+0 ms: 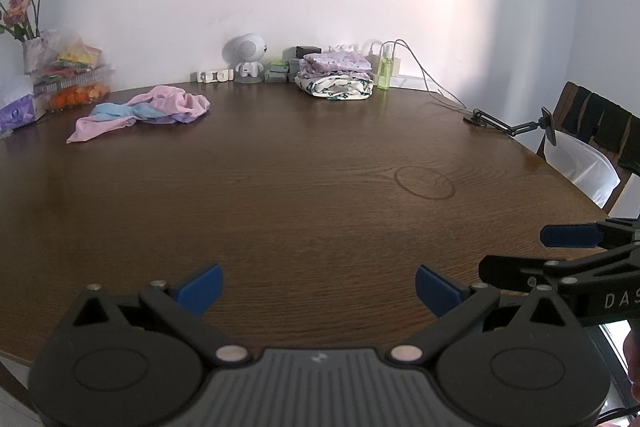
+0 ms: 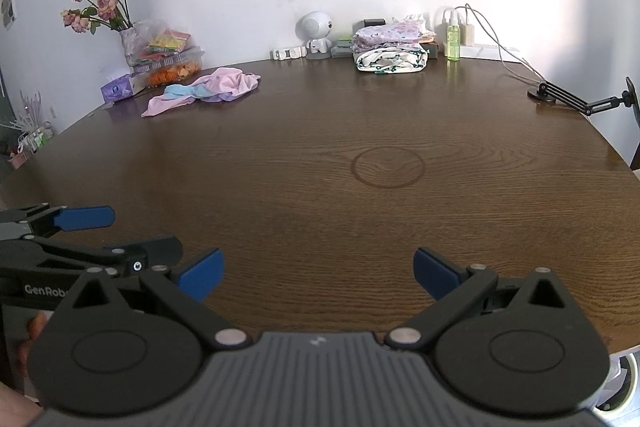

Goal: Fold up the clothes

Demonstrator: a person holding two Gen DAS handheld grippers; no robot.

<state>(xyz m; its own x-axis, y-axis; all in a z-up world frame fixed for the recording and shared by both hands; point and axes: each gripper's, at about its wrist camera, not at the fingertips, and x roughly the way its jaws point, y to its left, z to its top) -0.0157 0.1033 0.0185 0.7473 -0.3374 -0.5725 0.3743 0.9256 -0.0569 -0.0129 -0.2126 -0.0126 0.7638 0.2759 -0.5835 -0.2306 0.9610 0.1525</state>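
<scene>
A crumpled pink, blue and purple garment (image 1: 144, 111) lies on the far left of the brown wooden table (image 1: 312, 195); it also shows in the right wrist view (image 2: 204, 90). A stack of folded clothes (image 1: 335, 77) sits at the back near the wall, also in the right wrist view (image 2: 391, 51). My left gripper (image 1: 318, 289) is open and empty above the table's near edge. My right gripper (image 2: 316, 273) is open and empty beside it. Each gripper shows at the other view's side, the right one (image 1: 572, 235) and the left one (image 2: 84, 219).
Along the back wall stand a small white robot figure (image 2: 317, 31), a green spray bottle (image 2: 453, 41), a charger with cables (image 1: 424, 75) and boxes. A vase of flowers (image 2: 100, 7), a snack box (image 2: 170, 65) and tissues (image 2: 117, 87) are at the far left. A phone holder arm (image 2: 580, 99) is at the right edge. A chair (image 1: 592, 151) stands right.
</scene>
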